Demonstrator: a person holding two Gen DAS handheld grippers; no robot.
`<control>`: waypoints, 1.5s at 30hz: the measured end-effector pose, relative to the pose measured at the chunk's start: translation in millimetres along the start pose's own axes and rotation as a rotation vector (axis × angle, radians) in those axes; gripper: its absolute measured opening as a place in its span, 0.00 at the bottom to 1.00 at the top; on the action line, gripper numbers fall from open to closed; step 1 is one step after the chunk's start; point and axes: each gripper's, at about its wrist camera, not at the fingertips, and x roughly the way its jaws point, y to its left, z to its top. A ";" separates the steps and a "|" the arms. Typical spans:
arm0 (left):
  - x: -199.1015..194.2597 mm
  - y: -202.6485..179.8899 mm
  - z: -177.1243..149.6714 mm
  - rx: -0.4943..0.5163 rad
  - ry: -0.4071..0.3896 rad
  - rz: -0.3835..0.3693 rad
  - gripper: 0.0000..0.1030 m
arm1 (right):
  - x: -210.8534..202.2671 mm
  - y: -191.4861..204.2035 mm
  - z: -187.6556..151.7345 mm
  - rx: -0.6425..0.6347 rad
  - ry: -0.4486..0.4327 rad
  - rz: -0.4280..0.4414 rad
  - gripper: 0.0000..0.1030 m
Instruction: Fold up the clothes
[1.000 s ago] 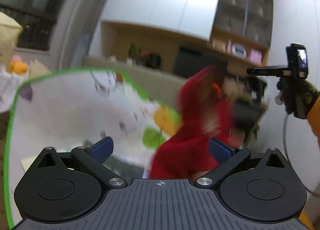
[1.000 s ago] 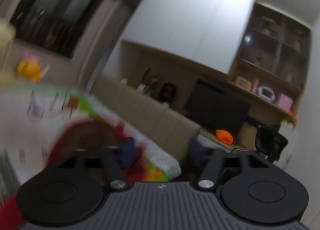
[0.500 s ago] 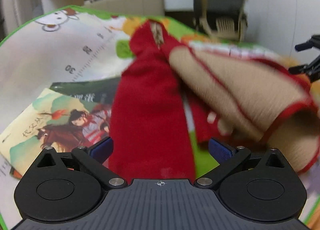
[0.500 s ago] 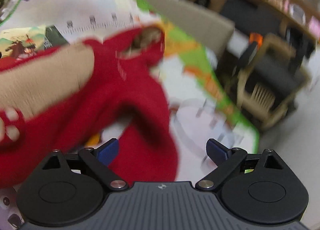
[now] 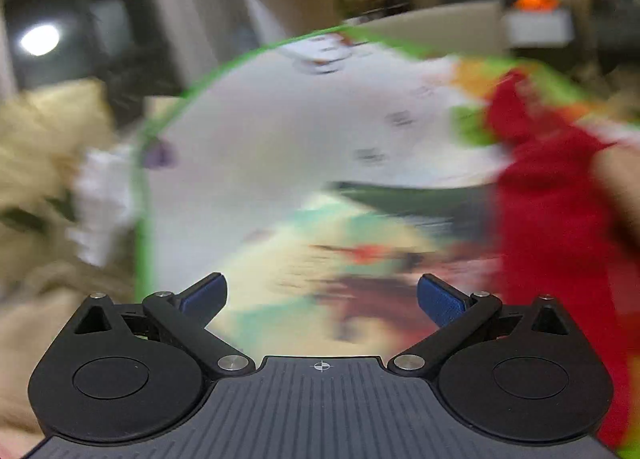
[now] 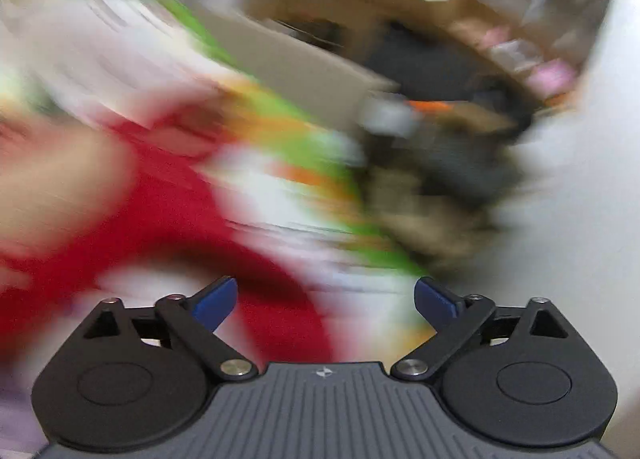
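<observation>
A red garment (image 5: 552, 219) with a tan lining lies on a white play mat (image 5: 256, 147) with a green edge, at the right of the blurred left wrist view. My left gripper (image 5: 322, 299) is open over the mat, left of the garment, holding nothing. In the right wrist view the same red garment (image 6: 172, 211) spreads across the left and lower middle, heavily smeared. My right gripper (image 6: 325, 301) is open, with red cloth showing below its left finger (image 6: 214, 299); I cannot tell if they touch.
A colourful picture sheet (image 5: 332, 259) lies on the mat under the left gripper. Beige and white cloth (image 5: 48, 187) is piled beyond the mat's left edge. A sofa back (image 6: 304, 63), dark furniture (image 6: 452, 163) and a white wall (image 6: 568, 219) stand at the right.
Both cameras have swung fast and everything is blurred. The left view has moved left, so the red garment shifted to its right side. The right view has tipped up toward the room.
</observation>
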 end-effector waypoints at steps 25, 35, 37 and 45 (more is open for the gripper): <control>4.3 -205.5 -25.2 0.457 -0.123 -0.081 1.00 | 36.1 51.2 -65.8 -0.149 -0.106 -0.378 0.95; -111.5 -71.8 -8.2 0.268 -0.313 0.041 1.00 | -17.1 94.1 -43.9 -0.387 -0.229 -0.357 0.98; -120.2 -64.1 -30.6 0.272 -0.222 -0.044 1.00 | -17.4 105.9 -57.4 -0.417 -0.137 -0.266 0.98; -115.5 -28.6 -93.2 0.110 0.003 -0.213 1.00 | -44.0 93.0 -101.6 -0.102 0.014 0.039 1.00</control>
